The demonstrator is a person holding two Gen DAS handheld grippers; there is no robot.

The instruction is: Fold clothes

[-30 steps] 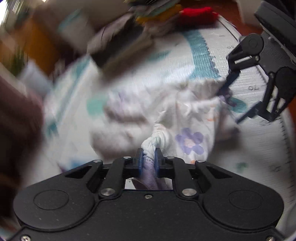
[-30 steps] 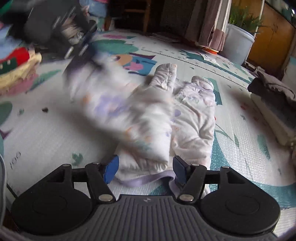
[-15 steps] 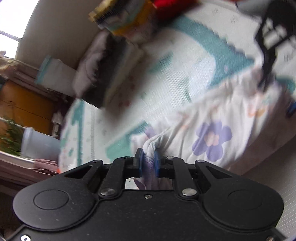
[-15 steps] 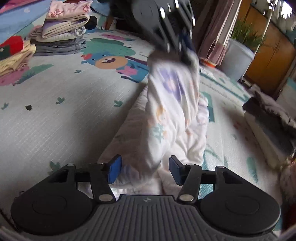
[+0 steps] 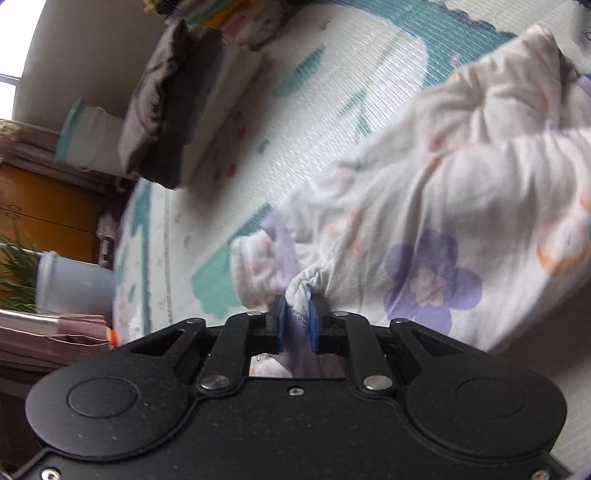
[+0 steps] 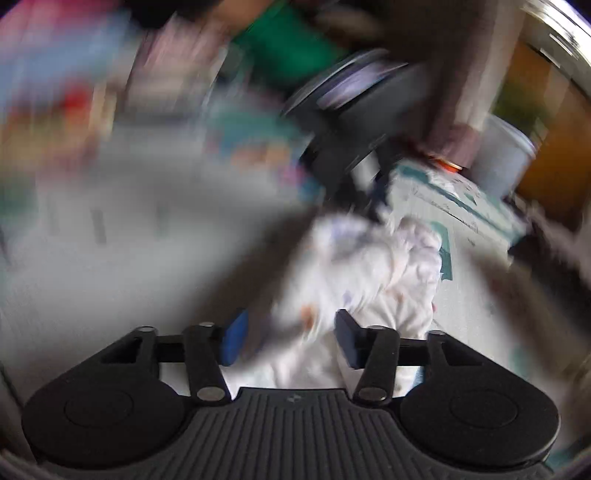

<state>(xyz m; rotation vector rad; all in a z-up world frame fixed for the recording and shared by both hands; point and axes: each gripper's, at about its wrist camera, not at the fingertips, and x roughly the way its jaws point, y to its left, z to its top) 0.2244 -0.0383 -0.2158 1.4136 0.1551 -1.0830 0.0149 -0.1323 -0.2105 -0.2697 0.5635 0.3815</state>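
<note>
A white garment with purple and orange flowers (image 5: 443, 206) lies bunched on the patterned play mat (image 5: 314, 103). My left gripper (image 5: 296, 319) is shut on a gathered edge of it, low over the mat. The blurred right wrist view shows the same garment (image 6: 369, 266) running from my right gripper (image 6: 291, 341) away to the left gripper (image 6: 373, 205) at its far end. The right jaws are opening. Cloth lies between the blue pads (image 6: 234, 341), and they do not press on it.
A folded dark and cream stack (image 5: 173, 107) sits on the mat near the wall, with a colourful pile of folded clothes (image 5: 229, 14) beyond it. A pale plant pot (image 5: 70, 288) and a wooden cabinet (image 5: 44, 206) stand at the mat's edge.
My left gripper carried the garment's edge across over the rest of it and down toward the mat, rolling as it went. The right gripper stayed at the near end, and its view is now blurred.
</note>
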